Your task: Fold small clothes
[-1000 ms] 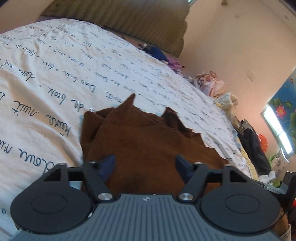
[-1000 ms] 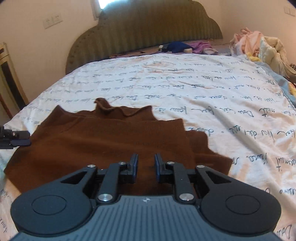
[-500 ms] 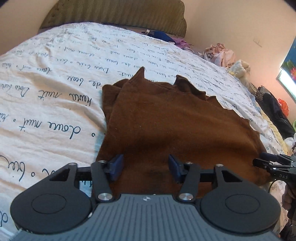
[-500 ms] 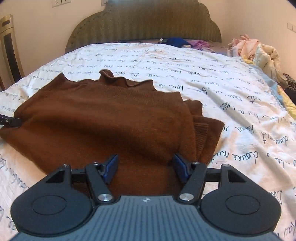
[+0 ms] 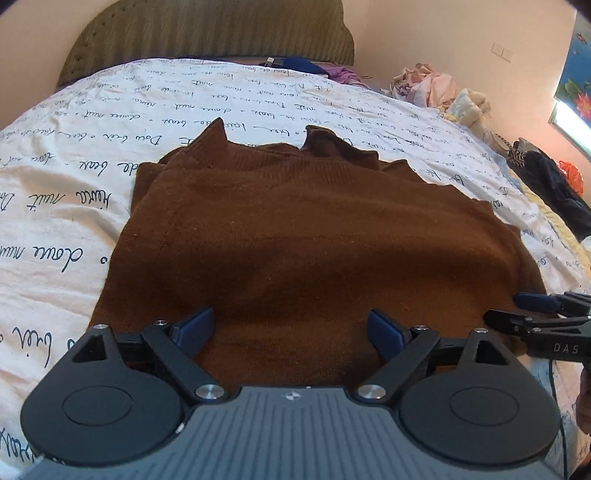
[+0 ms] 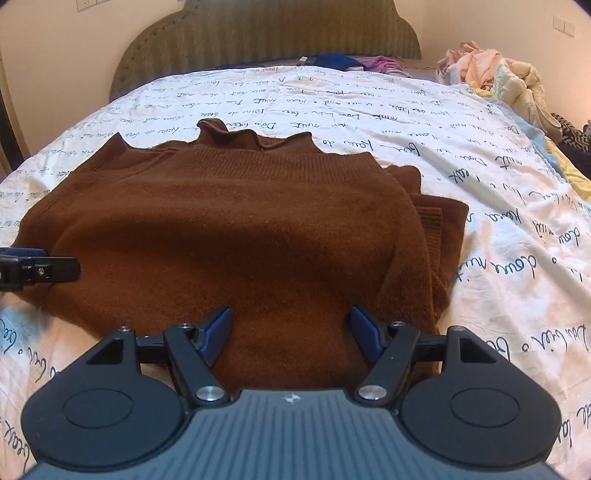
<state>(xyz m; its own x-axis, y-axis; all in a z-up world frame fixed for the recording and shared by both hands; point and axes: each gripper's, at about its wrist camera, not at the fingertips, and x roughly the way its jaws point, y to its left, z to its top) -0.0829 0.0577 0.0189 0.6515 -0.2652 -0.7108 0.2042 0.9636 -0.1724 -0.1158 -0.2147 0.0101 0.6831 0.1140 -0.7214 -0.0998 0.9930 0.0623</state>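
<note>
A brown knit sweater [image 5: 295,221] lies flat on the bed, collar toward the headboard, with a folded sleeve edge showing at its right side [image 6: 436,221]. My left gripper [image 5: 290,323] hovers over the sweater's near left part, jaws opening wide. The knit lies under the gap, and the pads do not press it. My right gripper [image 6: 291,323] stands over the near right part, jaws also opening, fabric below and nothing pinched. Each gripper shows in the other's view: the right gripper [image 5: 535,317] at the sweater's right edge, the left gripper [image 6: 37,267] at its left edge.
The bed has a white cover with blue script [image 5: 74,206] and an olive padded headboard [image 6: 273,33]. Blue and purple clothes [image 6: 343,61] lie by the headboard. A pile of pale clothes [image 6: 495,74] and dark garments [image 5: 554,184] line the bed's right side.
Both grippers have drawn back toward the sweater's near edge and sunk lower. The right jaws went from nearly shut to wide. The left view rolled level and its jaws spread wider.
</note>
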